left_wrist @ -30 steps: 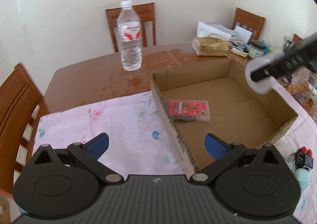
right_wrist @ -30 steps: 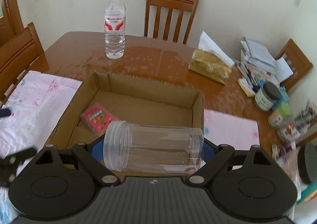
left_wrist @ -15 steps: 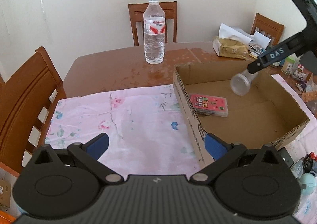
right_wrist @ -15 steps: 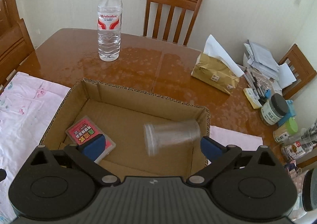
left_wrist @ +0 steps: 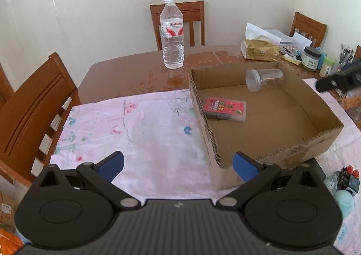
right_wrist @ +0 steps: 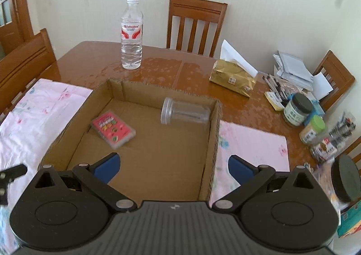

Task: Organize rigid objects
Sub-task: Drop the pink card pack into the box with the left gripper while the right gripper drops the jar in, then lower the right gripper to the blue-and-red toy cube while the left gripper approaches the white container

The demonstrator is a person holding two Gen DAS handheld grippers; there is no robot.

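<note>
A shallow cardboard box (left_wrist: 325,139) (right_wrist: 214,142) sits on the table. Inside it a clear plastic jar (left_wrist: 264,79) (right_wrist: 185,114) lies on its side against the far wall, and a red flat case (left_wrist: 223,108) (right_wrist: 112,129) lies near the left wall. My left gripper (left_wrist: 178,165) is open and empty above the pink floral cloth (left_wrist: 135,128), at the box's near left corner. My right gripper (right_wrist: 173,168) is open and empty above the box's near part. A full water bottle (left_wrist: 172,33) (right_wrist: 132,33) stands on the bare table behind the box.
A gold tissue pack (right_wrist: 232,78), pens, jars (right_wrist: 295,109) and papers crowd the table's right side. A black lid (right_wrist: 345,178) lies at the right edge. Small toys (left_wrist: 345,180) sit right of the box. Wooden chairs (left_wrist: 33,108) surround the table.
My right gripper opened and let the clear jar go; the jar dropped into the box and rolled to its far wall. Both grippers have drawn back from the box.
</note>
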